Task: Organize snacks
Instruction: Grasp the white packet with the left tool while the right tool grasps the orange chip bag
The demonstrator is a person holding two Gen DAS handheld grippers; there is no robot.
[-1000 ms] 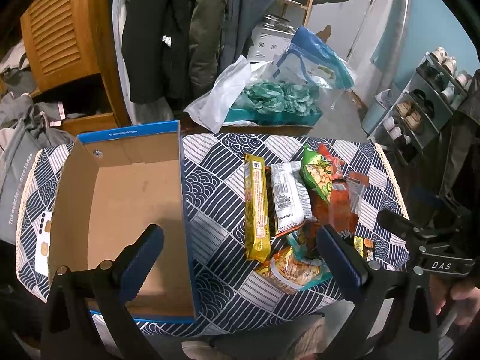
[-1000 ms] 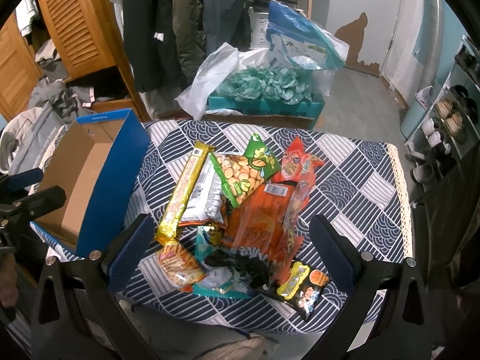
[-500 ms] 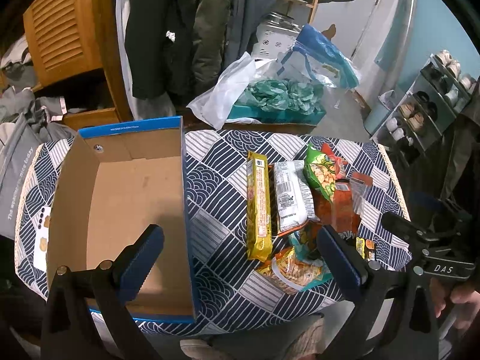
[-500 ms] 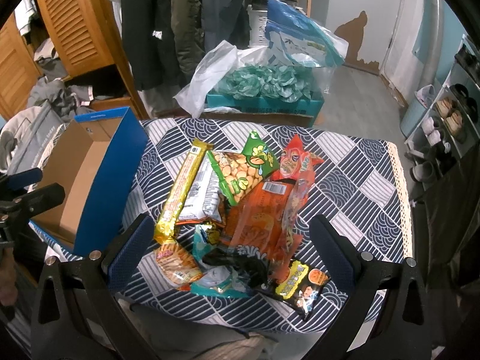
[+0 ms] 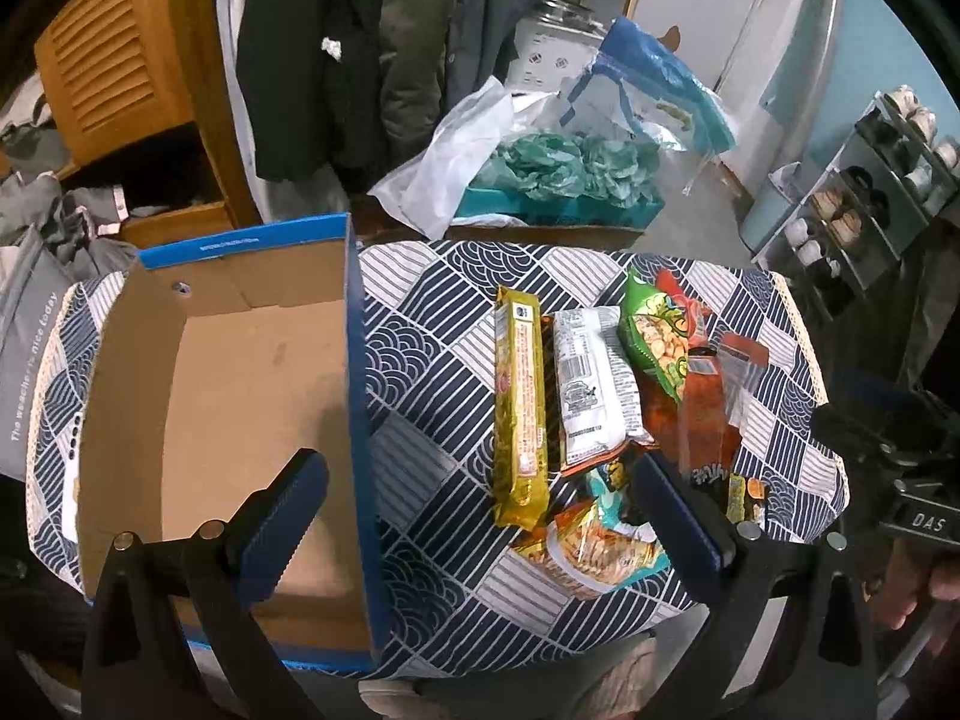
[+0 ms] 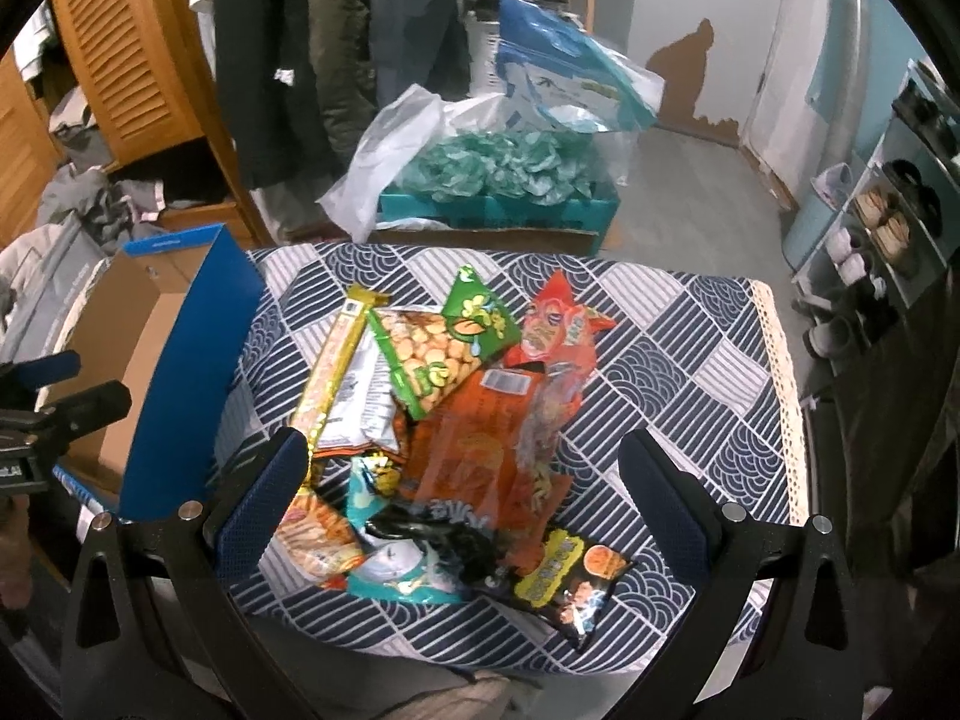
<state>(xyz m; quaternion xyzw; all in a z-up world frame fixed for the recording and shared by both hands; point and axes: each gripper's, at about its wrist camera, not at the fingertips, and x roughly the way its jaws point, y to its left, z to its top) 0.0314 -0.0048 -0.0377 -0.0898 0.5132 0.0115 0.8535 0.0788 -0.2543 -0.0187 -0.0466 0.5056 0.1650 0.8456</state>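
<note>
Both wrist views have crept slightly nearer the table. The left gripper (image 5: 480,516) and right gripper (image 6: 459,495) hover released, empty. Snack packets (image 6: 468,420) lie heaped right of the cardboard box (image 5: 240,396).

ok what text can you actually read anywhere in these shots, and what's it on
"DAS" on the right gripper, seen from the left wrist view.
"The weather is nice today" on the grey bag left of the table.
White print on the blue rim of the cardboard box: too small to read.
Yellow snack bar, white packet, green peanut bag, orange packet: print too blurred to read.
</note>
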